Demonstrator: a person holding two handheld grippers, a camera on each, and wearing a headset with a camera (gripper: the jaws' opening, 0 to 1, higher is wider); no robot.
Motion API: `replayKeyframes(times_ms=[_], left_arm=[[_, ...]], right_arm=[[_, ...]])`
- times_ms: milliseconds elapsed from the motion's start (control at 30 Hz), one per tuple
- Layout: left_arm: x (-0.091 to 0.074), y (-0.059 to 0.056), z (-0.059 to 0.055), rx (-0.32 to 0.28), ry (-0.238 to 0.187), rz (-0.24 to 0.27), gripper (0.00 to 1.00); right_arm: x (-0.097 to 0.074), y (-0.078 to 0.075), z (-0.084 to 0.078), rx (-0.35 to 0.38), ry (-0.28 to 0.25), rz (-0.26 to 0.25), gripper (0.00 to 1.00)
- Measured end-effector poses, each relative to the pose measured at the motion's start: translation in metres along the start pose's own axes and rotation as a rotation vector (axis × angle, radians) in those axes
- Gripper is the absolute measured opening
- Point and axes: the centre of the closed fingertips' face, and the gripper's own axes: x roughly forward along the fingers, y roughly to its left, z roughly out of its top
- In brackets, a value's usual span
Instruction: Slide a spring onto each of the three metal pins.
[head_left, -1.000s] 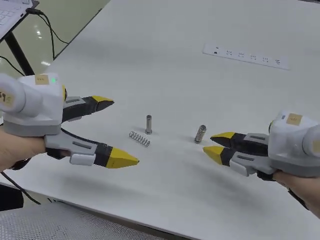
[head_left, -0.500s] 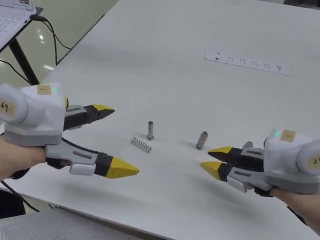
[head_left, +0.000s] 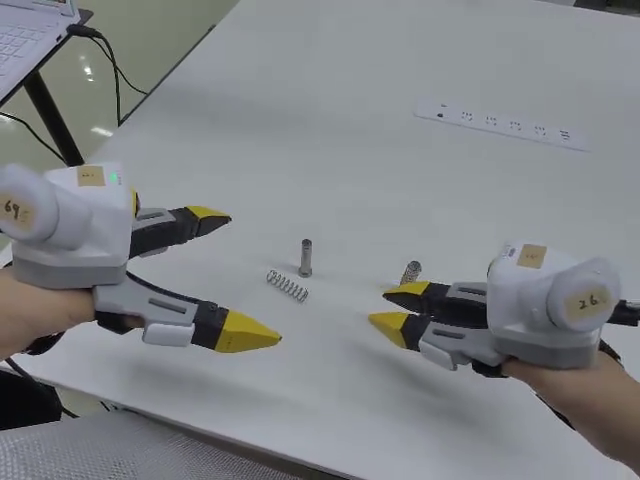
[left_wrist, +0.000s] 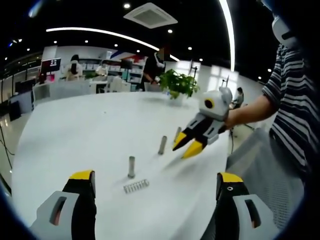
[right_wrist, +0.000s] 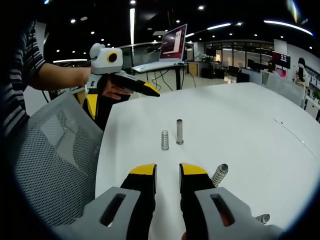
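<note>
While I am holding both tools over the smooth white table (head_left: 330, 130), the left gripper (head_left: 248, 278) is hovering with its yellow-tipped jaws spread wide and empty. Just right of it, a loose coiled steel spring (head_left: 287, 285) is lying flat beside a bare, upright cylindrical metal pin (head_left: 306, 257). Further right, a spring-sleeved pin (head_left: 410, 272) is tilting just beyond the right gripper (head_left: 383, 306), whose jaws are sitting narrowly apart, pinching nothing.

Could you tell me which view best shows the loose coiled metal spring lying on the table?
The head view: the loose coiled metal spring lies unobstructed, coils distinct, beside the upright metal pin. Both gripper views show it too, with fisheye curvature and less distinct coils.
</note>
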Motion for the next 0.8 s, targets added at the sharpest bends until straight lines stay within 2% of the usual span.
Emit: replayKeyframes(times_ms=[467, 800], left_arm=[[-0.002, 0.002, -0.002, -0.007, 0.006, 0.006, 0.98], [-0.003, 0.002, -0.002, -0.007, 0.007, 0.004, 0.98]], right_arm=[[0.043, 0.012, 0.031, -0.058, -0.020, 0.048, 0.15], [0.067, 0.014, 0.033, -0.073, -0.002, 0.059, 0.14]])
